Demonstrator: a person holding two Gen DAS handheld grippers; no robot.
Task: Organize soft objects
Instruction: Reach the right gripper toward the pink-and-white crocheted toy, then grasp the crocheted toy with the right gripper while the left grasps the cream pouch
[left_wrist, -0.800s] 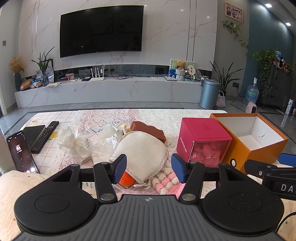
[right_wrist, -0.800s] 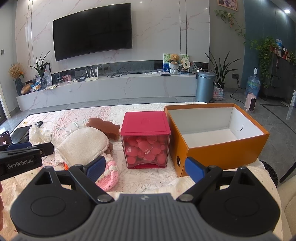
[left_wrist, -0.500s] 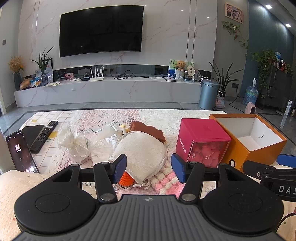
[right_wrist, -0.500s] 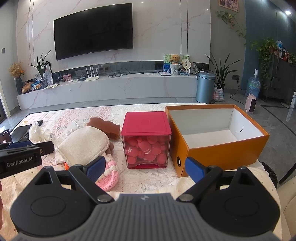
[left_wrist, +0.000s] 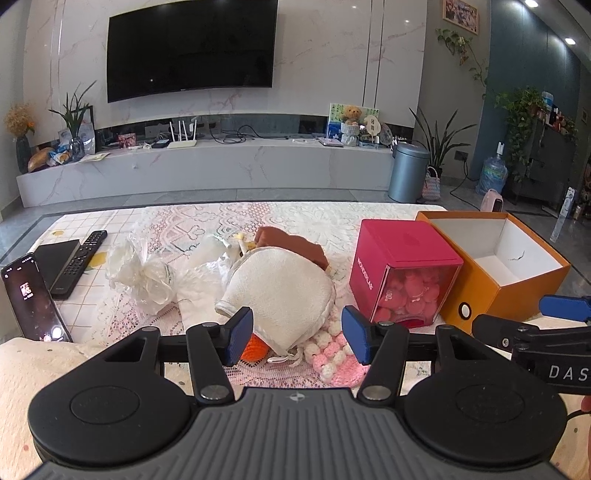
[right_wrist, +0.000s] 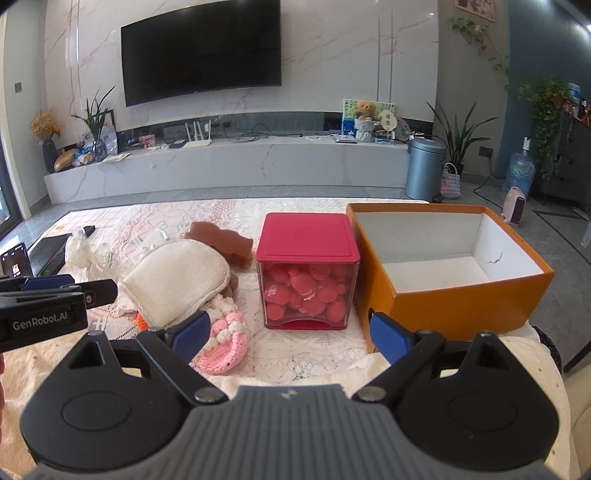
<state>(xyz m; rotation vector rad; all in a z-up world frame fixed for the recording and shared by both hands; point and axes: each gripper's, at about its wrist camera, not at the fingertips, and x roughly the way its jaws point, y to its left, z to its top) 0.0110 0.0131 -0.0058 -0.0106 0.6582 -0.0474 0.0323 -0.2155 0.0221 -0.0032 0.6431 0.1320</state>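
A heap of soft things lies on the lace tablecloth: a cream cloth pouch (left_wrist: 284, 295) (right_wrist: 181, 280), a brown plush piece (left_wrist: 291, 245) (right_wrist: 225, 243) behind it, a pink-and-white crochet piece (left_wrist: 334, 356) (right_wrist: 225, 336) and an orange knitted bit (left_wrist: 255, 347) under its near edge. My left gripper (left_wrist: 297, 338) hovers open just in front of the pouch, nothing between its pads. To the right stand a red-lidded clear box (right_wrist: 308, 273) and an open orange box (right_wrist: 447, 266). My right gripper (right_wrist: 290, 332) is open wide in front of the clear box, holding nothing.
Crumpled clear plastic bags (left_wrist: 142, 275) lie left of the heap. A phone (left_wrist: 31, 299), a remote (left_wrist: 81, 258) and a black device sit at the table's left edge. The other gripper shows at each view's side. A TV wall, bin and plants stand beyond.
Both views have shifted only slightly. In the right wrist view the boxes and the heap have slid a little to the right. Both grippers stay open.
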